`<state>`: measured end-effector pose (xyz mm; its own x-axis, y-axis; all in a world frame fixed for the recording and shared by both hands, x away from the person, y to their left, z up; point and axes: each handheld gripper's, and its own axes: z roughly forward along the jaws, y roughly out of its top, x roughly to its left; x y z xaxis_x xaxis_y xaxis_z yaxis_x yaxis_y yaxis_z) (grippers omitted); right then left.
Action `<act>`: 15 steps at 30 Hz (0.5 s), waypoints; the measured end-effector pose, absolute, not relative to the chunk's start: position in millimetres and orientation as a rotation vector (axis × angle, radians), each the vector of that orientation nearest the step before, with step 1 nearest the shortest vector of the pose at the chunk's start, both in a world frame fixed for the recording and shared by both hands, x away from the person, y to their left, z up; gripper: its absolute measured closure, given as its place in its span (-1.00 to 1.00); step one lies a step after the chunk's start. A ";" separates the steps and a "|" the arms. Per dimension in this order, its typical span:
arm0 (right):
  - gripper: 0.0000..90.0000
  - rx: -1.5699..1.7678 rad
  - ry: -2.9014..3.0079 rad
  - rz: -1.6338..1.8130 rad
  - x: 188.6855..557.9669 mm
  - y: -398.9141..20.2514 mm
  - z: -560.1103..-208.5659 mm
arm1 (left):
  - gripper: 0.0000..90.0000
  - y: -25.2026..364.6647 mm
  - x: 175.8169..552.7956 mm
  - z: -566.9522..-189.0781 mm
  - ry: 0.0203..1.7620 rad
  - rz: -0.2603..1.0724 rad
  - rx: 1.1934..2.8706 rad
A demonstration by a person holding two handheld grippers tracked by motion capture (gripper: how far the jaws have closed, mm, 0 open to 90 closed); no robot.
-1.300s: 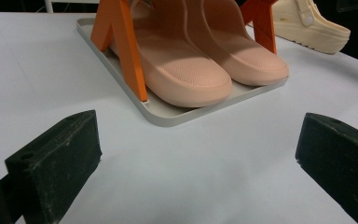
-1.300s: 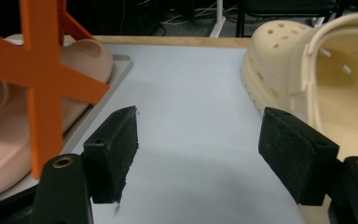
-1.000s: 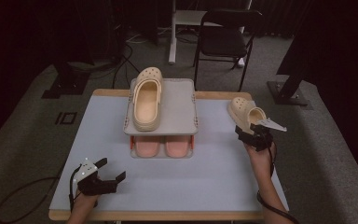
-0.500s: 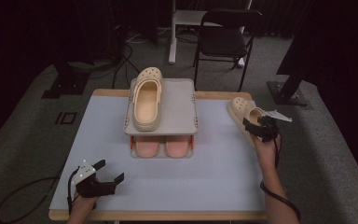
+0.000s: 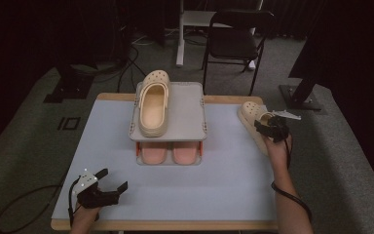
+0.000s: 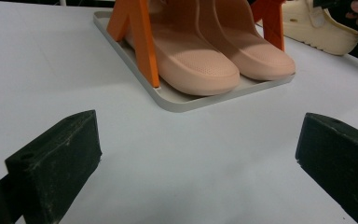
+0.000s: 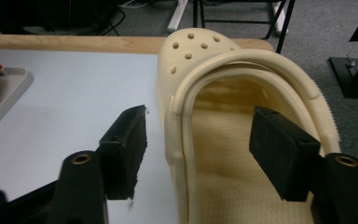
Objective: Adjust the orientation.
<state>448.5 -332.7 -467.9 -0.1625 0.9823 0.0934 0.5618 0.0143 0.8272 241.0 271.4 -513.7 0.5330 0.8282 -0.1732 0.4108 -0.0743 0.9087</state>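
- The big pale grey-blue bench [image 5: 224,195] with a wooden edge carries everything.
- In the middle of it stands a grey two-level shoe rack with orange legs [image 5: 185,112]. One cream foam clog with holes in its toe [image 5: 152,105] lies on the left half of the top shelf. Two pink slippers [image 5: 171,153] sit side by side on the bottom tray.
- A second cream foam clog [image 5: 249,117] lies on the bench near the right edge, well apart from the rack.
- The right hand-held gripper [image 5: 271,129] is over that second clog. Its jaws have just been closing. One pad [image 7: 126,144] is outside the clog's side wall and the other pad is inside the shoe, but they are not squeezing it yet.
- To do this well, I think the jaws should pinch the side wall and the strap together, firmly, so the soft shoe does not flop when lifted. The free right half of the top shelf looks like its spot.
- The left hand-held gripper [image 5: 104,187] waits near the front left corner, jaws wide apart, holding nothing.
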 end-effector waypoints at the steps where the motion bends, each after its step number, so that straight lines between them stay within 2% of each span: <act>1: -0.18 1.579 1.771 1.029 449.8 -332.6 -468.5 | -1.00 271.8 241.0 -513.7 1.055 0.483 1.690; 7: -0.16 1.605 1.788 1.010 457.4 -332.7 -473.3 | -1.00 272.3 240.1 -513.8 1.060 0.487 1.691; 15: -0.02 1.631 1.813 0.976 463.3 -328.6 -479.8 | -1.00 273.0 239.5 -514.3 1.064 0.490 1.688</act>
